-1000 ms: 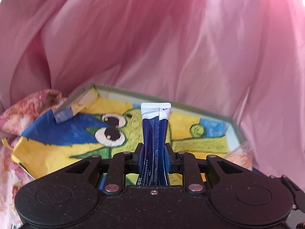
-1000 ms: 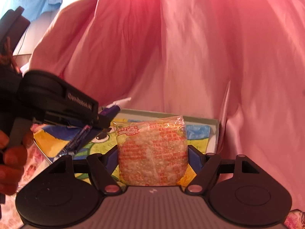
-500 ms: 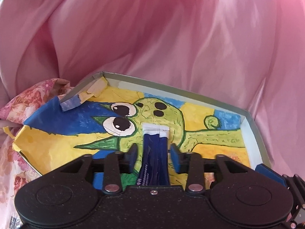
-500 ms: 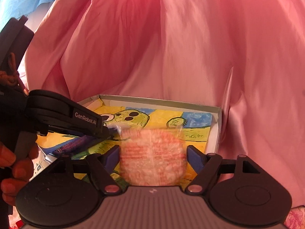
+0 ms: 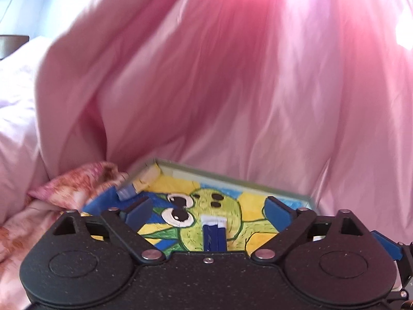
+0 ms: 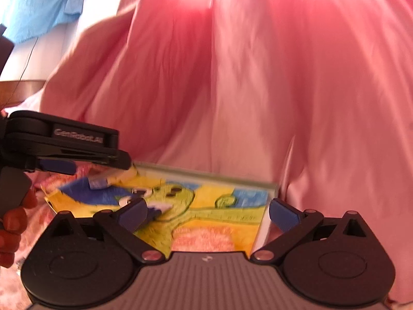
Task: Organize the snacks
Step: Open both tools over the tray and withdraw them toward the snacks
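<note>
Both tongs have spread and let go since half a second ago; each snack now lies loose in the box. Blue stick packet [image 5: 214, 235] lies on the box floor, centred between the left tongs [image 5: 209, 211] fingers, touching neither. It is dark blue with a white end. Puffed-rice snack pack [image 6: 204, 239], clear wrap with red print, blurred, lies flat in the box [image 6: 206, 174] between the right tongs [image 6: 207, 213] fingers, apart from both. Left and right tongs are wide apart, holding nothing. Box floor shows a green cartoon drawing [image 5: 216, 206]; pink cloth [image 5: 232, 90] hangs behind.
</note>
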`<state>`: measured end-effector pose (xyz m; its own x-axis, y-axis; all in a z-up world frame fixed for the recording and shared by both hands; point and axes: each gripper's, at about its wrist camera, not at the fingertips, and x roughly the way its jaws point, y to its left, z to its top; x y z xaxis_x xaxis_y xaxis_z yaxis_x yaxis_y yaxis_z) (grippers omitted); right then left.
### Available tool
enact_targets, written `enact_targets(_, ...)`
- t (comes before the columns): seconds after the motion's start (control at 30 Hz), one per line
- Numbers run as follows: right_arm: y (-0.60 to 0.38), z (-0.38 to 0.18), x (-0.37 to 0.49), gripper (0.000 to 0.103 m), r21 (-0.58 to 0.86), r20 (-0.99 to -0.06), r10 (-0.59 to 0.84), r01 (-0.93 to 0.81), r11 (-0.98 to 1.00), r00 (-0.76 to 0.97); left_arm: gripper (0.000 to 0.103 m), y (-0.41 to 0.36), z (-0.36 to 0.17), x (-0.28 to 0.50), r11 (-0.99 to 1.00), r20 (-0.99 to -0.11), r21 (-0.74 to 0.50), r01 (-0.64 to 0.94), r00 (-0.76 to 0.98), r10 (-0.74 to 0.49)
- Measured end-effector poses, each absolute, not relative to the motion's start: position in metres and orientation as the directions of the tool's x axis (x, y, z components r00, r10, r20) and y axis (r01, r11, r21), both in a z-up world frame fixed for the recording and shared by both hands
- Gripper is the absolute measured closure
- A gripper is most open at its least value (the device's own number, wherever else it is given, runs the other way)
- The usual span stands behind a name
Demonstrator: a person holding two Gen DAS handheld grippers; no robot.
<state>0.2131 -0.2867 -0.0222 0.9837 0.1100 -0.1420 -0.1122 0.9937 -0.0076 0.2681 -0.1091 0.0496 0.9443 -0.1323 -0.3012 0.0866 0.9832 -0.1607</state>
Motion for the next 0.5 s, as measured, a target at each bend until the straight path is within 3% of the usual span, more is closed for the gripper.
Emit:
enact_targets(0.27,-0.281,0.001,0.152,0.000,-0.012,-0.040,0.059,-0.059,0.998,0.997,0.003,-0.079,0.063,0.198,0.986,-0.208,-0.134,0.103,0.969,-0.129)
enact_targets(0.5,-0.275,-0.001,0.096,0.000,-0.028,-0.022,0.027,-0.028,0.999,0.999,0.002,-0.051,0.053,0.139,0.990,-0.212,-0.096,0.100,0.970,-0.119)
